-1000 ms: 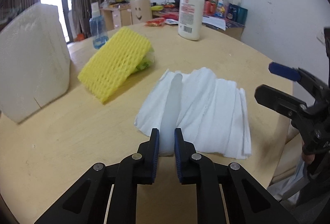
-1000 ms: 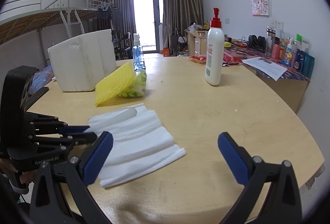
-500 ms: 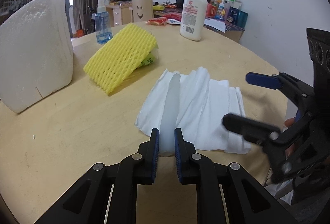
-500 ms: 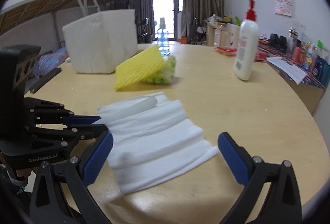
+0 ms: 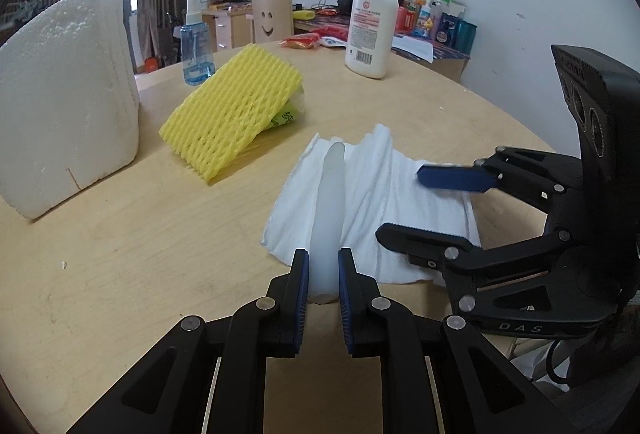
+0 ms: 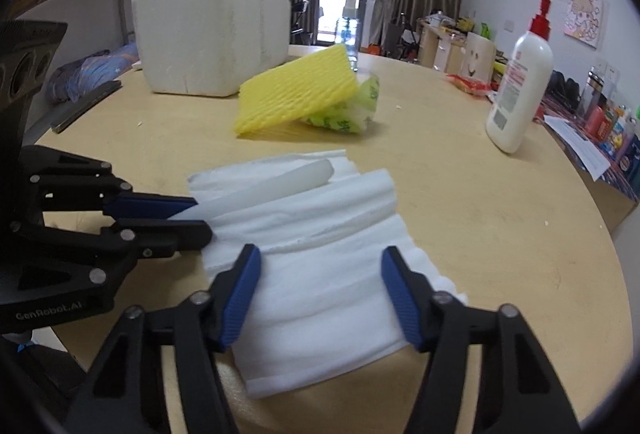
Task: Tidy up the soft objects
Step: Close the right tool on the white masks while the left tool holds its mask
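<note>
Here the white foam sheet (image 5: pixel 384 190) lay rumpled in ridges on the round wooden table (image 5: pixel 120 254), near the edge closest to the cameras, well clear of the yellow foam net (image 5: pixel 236 114) and the white polystyrene box (image 5: pixel 64 106) behind it. The left gripper (image 5: pixel 324 274) was clamped nearly closed on a raised fold of the sheet at its near edge, pads pressing both sides of that fold. The right gripper (image 6: pixel 320 286) was closing, its pads set astride the sheet's near right corner with foam between them but not yet pinching it.

To do this step well, I judged the right gripper should close on the full thickness at the edge, not one thin layer, while the left held its fold steady so the sheet would not slide or tear.

The pinched fold ran straight away from the left camera, toward the lotion pump bottle (image 5: pixel 370 26). The sheet's ridges ran parallel to it, and its long axis seemed to lie the same way.
</note>
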`<act>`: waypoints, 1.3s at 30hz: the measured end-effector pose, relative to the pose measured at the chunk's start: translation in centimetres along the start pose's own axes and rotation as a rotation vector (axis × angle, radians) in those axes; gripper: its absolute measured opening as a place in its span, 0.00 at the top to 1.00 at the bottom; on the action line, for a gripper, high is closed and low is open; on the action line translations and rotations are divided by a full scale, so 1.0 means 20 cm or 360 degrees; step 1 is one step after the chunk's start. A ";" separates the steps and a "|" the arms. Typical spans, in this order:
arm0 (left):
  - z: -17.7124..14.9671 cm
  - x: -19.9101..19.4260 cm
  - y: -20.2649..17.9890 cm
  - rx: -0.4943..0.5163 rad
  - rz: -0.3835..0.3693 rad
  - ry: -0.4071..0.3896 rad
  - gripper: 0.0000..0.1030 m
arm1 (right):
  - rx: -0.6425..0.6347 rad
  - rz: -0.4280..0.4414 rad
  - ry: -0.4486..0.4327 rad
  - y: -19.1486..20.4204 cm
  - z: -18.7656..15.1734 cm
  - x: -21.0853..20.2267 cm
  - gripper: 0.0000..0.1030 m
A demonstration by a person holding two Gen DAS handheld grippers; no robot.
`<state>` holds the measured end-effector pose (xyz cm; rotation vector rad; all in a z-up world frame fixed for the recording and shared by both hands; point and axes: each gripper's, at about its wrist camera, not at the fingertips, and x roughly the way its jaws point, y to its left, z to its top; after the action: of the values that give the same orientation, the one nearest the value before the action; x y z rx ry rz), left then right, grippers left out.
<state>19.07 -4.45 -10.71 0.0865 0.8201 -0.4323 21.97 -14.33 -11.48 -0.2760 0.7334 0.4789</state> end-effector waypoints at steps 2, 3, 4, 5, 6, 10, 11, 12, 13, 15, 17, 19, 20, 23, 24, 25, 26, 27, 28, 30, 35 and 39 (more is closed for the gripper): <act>0.00 -0.01 0.00 0.0002 -0.0006 -0.0006 0.85 | -0.0007 0.0055 0.0013 0.01 0.00 0.00 0.59; -0.01 -0.01 0.00 0.0006 -0.0014 -0.0007 0.85 | -0.0024 0.0076 0.0019 0.01 0.00 -0.01 0.70; -0.01 -0.01 0.00 0.0011 -0.0016 -0.0004 0.85 | -0.0033 0.0083 0.0023 0.02 0.00 -0.01 0.74; -0.01 -0.01 0.00 0.0017 -0.0009 -0.0004 0.85 | -0.0037 0.0084 0.0026 0.02 0.00 -0.01 0.77; -0.02 -0.01 0.00 0.0026 0.0002 -0.0002 0.85 | -0.0028 0.0082 0.0028 0.01 0.00 -0.01 0.81; -0.02 -0.02 -0.01 0.0041 0.0008 0.0001 0.85 | 0.0027 0.0038 0.0038 -0.06 -0.01 -0.02 0.84; -0.02 -0.02 -0.01 0.0048 0.0014 0.0006 0.85 | 0.0039 0.0023 0.0038 -0.08 -0.01 -0.02 0.84; -0.03 -0.02 -0.01 0.0054 0.0016 0.0006 0.85 | 0.0061 -0.0001 0.0036 -0.10 -0.02 -0.02 0.84; -0.03 -0.03 -0.02 0.0060 0.0015 0.0007 0.85 | 0.0076 -0.0013 0.0036 -0.12 -0.02 -0.02 0.84; -0.03 -0.04 -0.02 0.0068 0.0017 0.0000 0.85 | 0.0109 -0.0049 0.0039 -0.15 -0.02 -0.03 0.84; -0.03 -0.04 -0.03 0.0069 0.0023 -0.0005 0.85 | 0.0103 -0.0059 0.0035 -0.14 -0.03 -0.03 0.84; -0.02 -0.03 -0.03 0.0064 0.0020 -0.0009 0.85 | 0.0098 -0.0064 0.0030 -0.14 -0.03 -0.03 0.84; -0.02 -0.03 -0.03 0.0065 0.0020 -0.0013 0.85 | 0.0099 -0.0061 0.0030 -0.14 -0.03 -0.03 0.84; -0.01 -0.01 -0.05 0.0087 0.0059 -0.0008 0.84 | 0.0108 -0.0048 0.0020 -0.14 -0.04 -0.04 0.84; 0.00 -0.01 -0.05 0.0093 0.0070 -0.0009 0.84 | 0.0109 -0.0046 0.0019 -0.15 -0.04 -0.04 0.84; 0.00 0.00 -0.05 0.0096 0.0085 -0.0008 0.84 | 0.0108 -0.0046 0.0017 -0.15 -0.04 -0.04 0.84; 0.01 0.00 -0.05 0.0088 0.0087 -0.0002 0.84 | 0.0108 -0.0045 0.0015 -0.15 -0.04 -0.04 0.84; 0.01 0.01 -0.04 0.0079 0.0078 0.0003 0.84 | 0.0108 -0.0043 0.0013 -0.15 -0.04 -0.04 0.84; 0.01 0.01 -0.04 0.0060 0.0067 0.0005 0.85 | 0.0105 -0.0042 0.0010 -0.15 -0.05 -0.04 0.84; 0.02 0.01 -0.03 0.0053 0.0064 0.0001 0.90 | 0.0104 -0.0036 0.0004 -0.15 -0.05 -0.04 0.84; 0.03 -0.05 -0.04 0.0068 0.0056 -0.0065 0.92 | 0.0125 -0.0035 -0.0010 -0.18 -0.06 -0.05 0.93; 0.06 -0.11 -0.02 0.0066 0.0072 -0.0130 0.92 | 0.0191 -0.0057 -0.0026 -0.23 -0.06 -0.06 0.94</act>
<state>18.35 -4.31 -8.25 0.1248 0.7278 -0.4075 22.78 -19.21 -11.15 -0.1725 0.7373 0.4014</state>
